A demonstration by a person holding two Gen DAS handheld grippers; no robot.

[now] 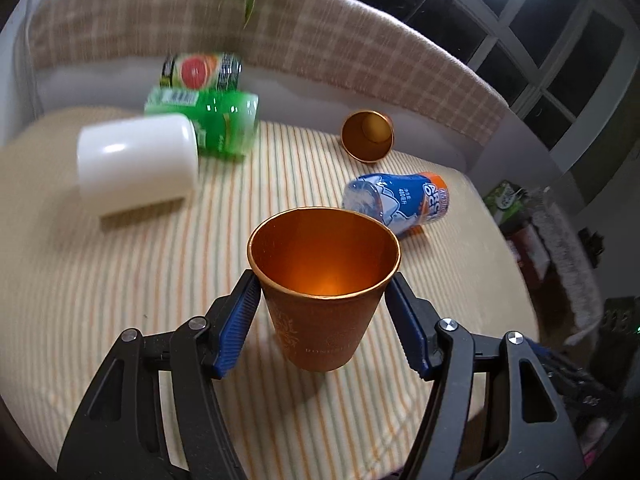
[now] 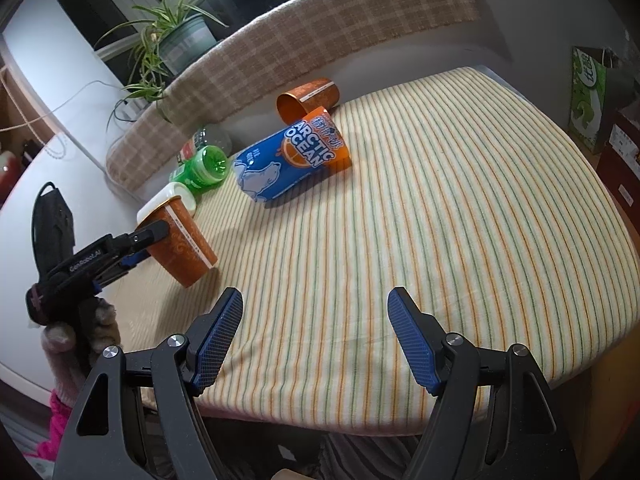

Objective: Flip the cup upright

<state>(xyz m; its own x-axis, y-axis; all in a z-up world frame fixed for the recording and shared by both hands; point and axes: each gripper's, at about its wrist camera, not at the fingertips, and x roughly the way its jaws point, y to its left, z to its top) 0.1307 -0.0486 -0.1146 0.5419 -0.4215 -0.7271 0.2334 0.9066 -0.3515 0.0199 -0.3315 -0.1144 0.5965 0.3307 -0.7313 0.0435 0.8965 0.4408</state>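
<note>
Your left gripper clamps the orange cup, tilted, base on the striped cloth at nine o'clock in your right wrist view. Your right gripper gapes, holding nothing.

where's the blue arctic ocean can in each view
Left wrist: the blue Arctic Ocean can lies on its side right of centre, just beyond the held orange metal cup.
Right wrist: the can lies upper centre.
Shared landmark: the second orange cup on its side, just behind it.
</note>
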